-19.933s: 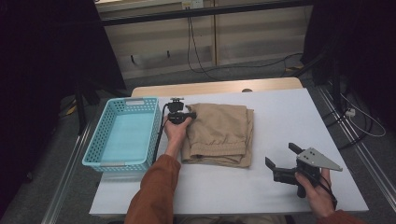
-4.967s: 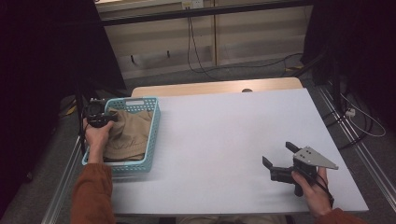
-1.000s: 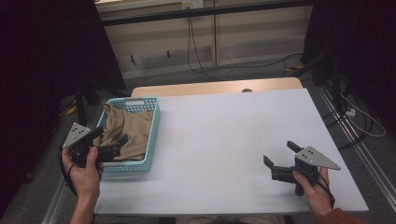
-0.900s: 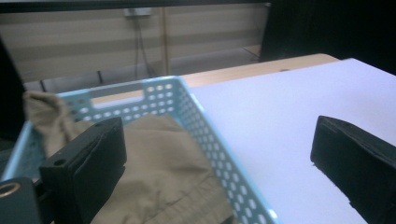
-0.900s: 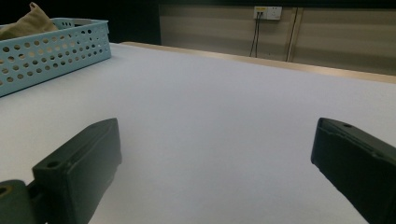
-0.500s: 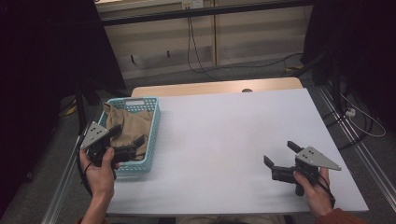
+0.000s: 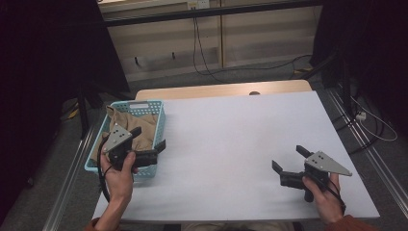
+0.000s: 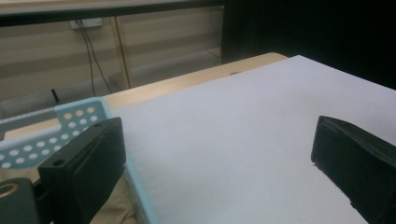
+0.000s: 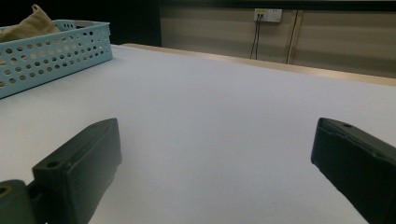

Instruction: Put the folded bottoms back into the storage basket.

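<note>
A tan folded cloth [image 7: 136,126] lies bunched inside the light blue perforated basket [image 7: 140,103] at the table's left edge. My left gripper [image 7: 149,138] hovers over the basket's near right corner, open, with nothing between its jaws. In the left gripper view the left gripper [image 8: 215,154] looks across the basket rim [image 8: 70,116] and the white table [image 8: 243,116], with cloth [image 8: 116,210] just below. My right gripper [image 7: 289,159] rests near the table's front right, open and holding nothing. In the right gripper view the right gripper [image 9: 215,154] faces the basket [image 9: 46,56] and the cloth [image 9: 28,23] far off.
The white table top [image 7: 231,139] stretches between the two grippers, with a wooden strip [image 7: 216,90] along its far edge. Cables [image 7: 202,53] hang over the panelled wall behind. Dark stands flank the table on both sides.
The cloth went from the table into the basket. Over the last second my left gripper moved right, from outside the basket's left side to over its near right corner. The right gripper stayed put.
</note>
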`<move>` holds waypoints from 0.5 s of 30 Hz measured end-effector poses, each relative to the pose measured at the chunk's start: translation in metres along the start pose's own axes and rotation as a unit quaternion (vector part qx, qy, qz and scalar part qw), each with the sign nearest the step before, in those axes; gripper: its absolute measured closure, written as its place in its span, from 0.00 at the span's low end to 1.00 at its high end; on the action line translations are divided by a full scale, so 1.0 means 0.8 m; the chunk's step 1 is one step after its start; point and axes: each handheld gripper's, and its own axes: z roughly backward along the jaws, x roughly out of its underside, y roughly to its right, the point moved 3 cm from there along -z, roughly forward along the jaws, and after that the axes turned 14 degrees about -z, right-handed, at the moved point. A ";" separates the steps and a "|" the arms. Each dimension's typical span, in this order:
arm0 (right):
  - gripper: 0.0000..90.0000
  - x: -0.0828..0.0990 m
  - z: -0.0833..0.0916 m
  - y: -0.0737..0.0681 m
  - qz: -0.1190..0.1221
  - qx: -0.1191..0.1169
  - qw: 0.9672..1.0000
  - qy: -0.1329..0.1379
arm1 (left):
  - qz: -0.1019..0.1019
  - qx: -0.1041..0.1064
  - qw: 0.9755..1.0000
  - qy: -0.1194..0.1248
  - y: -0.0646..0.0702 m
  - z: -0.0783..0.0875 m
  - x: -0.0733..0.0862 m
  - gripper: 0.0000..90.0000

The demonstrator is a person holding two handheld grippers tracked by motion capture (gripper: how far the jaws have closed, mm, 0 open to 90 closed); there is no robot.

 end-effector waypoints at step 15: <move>0.02 0.001 0.001 0.000 0.000 -0.002 1.000 0.000 | -0.008 0.026 1.000 0.003 0.046 -0.039 0.018 0.03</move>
